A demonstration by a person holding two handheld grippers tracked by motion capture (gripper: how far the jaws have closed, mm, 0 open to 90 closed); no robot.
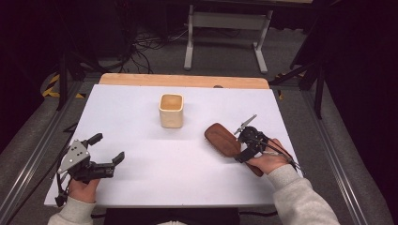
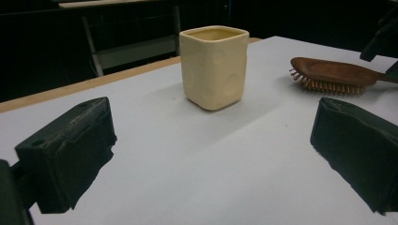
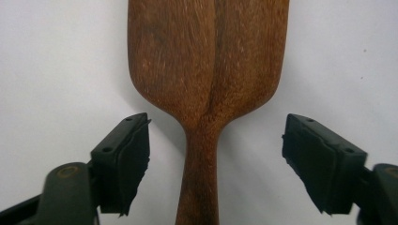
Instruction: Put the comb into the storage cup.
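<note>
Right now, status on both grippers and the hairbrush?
Right gripper open, jaws straddling the hairbrush handle, pads not touching. Left gripper open, empty, resting on the table. Brush lies bristles down. Cup stands apart, nothing blocking.

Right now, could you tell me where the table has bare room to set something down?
Free: the wide stretch between the left gripper and the hairbrush, in front of the cup; also both back corners beside the cup. Crowded: the right side, where the right gripper straddles the brush handle.
</note>
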